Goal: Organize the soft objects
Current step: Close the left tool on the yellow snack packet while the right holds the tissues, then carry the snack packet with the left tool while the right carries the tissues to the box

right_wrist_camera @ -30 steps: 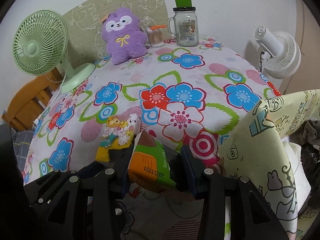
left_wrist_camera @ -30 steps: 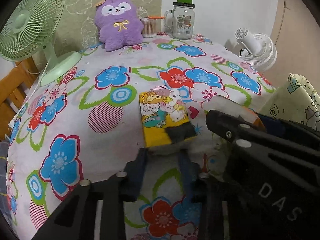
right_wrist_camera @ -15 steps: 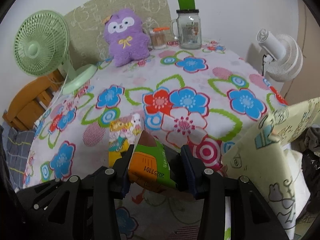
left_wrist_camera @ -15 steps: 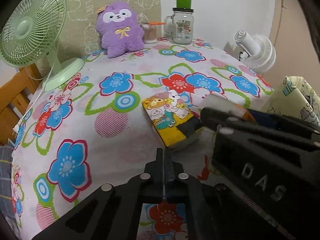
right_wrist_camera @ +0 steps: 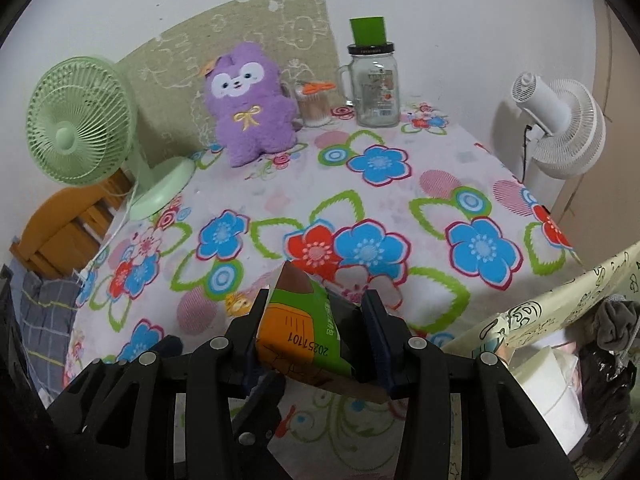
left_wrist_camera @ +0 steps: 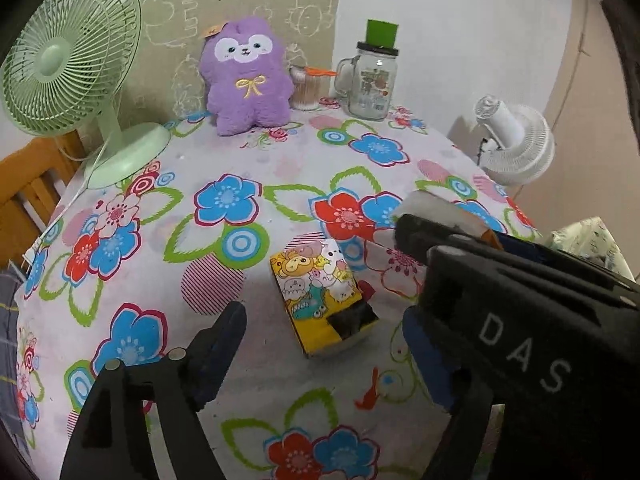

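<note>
The right gripper point(right_wrist_camera: 316, 332) is clamped on a green and orange tissue pack point(right_wrist_camera: 304, 332), which sits squarely between its two fingers point(right_wrist_camera: 252, 332) and juts forward past their tips toward 12 o'clock. This pack is soft and slightly crumpled, with a brown top end and the printed number 20251101 on its orange face. The left gripper point(left_wrist_camera: 320, 344) has its fingers spread wide apart, and the yellow cartoon tissue pack point(left_wrist_camera: 322, 300) lies flat on the flowered tablecloth point(left_wrist_camera: 224, 204) between them, just ahead toward 12 o'clock and touching neither finger point(left_wrist_camera: 224, 340). It is a flat packet printed with cartoon animals, with a dark patch at its near end. In the left wrist view the right gripper's black body fills the 3 to 4 o'clock side. Half a second ago the left fingers were pressed together; now they stand open, while the right gripper keeps the same hold on its pack. A purple plush toy point(left_wrist_camera: 248, 76) sits upright at the table's far edge, toward 12 o'clock.
</note>
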A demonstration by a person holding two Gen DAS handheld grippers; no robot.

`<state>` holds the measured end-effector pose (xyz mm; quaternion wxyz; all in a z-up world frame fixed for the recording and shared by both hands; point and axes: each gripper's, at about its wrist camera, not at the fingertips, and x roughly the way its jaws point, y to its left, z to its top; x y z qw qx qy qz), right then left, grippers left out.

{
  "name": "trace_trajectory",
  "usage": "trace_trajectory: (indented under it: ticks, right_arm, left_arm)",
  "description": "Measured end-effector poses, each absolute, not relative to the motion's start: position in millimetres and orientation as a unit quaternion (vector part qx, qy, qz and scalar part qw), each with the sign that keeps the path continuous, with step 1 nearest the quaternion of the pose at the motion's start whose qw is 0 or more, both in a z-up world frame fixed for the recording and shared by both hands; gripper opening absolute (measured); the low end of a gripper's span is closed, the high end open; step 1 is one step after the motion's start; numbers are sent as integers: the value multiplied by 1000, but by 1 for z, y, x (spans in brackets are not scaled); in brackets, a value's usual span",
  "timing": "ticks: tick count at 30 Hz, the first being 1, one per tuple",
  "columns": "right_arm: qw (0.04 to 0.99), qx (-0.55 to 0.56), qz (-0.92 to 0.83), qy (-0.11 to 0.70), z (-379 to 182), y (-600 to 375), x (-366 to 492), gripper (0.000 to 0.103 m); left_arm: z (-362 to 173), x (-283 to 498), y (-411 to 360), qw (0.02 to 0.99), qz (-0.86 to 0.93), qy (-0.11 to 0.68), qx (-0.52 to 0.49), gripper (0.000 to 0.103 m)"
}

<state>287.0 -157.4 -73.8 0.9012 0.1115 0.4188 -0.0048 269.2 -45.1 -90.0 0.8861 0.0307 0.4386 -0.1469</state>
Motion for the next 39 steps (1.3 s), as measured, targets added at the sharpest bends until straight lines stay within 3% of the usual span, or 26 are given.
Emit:
trace_trajectory:
  ticks: [12, 15, 19, 39]
  right_arm:
    - [885, 106, -26, 453, -99, -173, 305, 48]
    - [881, 106, -25, 460, -105, -172, 307, 48]
    - [878, 115, -15, 464, -108, -171, 306, 48]
    - [905, 93, 16, 415, -57, -152, 242, 48]
  left_arm:
    - [-119, 293, -58, 872, -126, 472, 24, 83]
    - [-129, 299, -57, 863, -115, 491, 25, 58]
    - [-127, 295, -55, 868, -109, 483, 42, 51]
    - [-65, 229, -44, 900, -98, 421, 52, 50]
